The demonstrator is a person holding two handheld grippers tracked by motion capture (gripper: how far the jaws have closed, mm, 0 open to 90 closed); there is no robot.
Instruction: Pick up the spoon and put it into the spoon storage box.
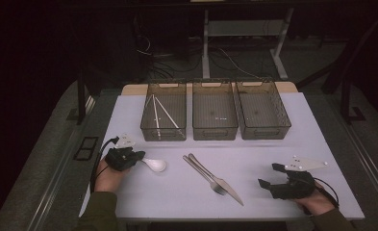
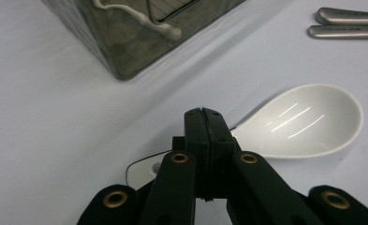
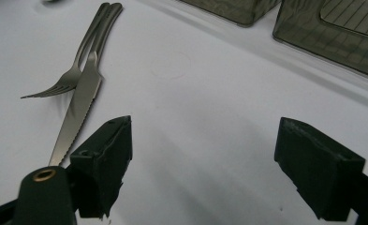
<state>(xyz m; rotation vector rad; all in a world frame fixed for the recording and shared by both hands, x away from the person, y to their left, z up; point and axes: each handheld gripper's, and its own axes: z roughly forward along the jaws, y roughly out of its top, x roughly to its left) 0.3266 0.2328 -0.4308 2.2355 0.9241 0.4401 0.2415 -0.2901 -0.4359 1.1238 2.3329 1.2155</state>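
The left gripper (image 1: 137, 158) has its jaws pressed together on the handle of a white spoon (image 1: 155, 165); in the left gripper view the spoon (image 2: 303, 122) comes out to the right of the closed jaws with its bowl facing up, low over the desk (image 1: 177, 192). Whether the bowl touches the desk, I cannot tell. Just behind the spoon stands the left bin (image 1: 163, 111), which holds thin white sticks (image 1: 163, 111). Beside it stand a middle bin (image 1: 214, 110) and a right bin (image 1: 262, 109). In the middle of the desk lie a fork (image 1: 203, 173) and a knife (image 1: 225, 185), touching each other side by side. The right gripper (image 1: 268, 175) is near the right front edge, its jaws wide apart with nothing between them, well apart from the knife.
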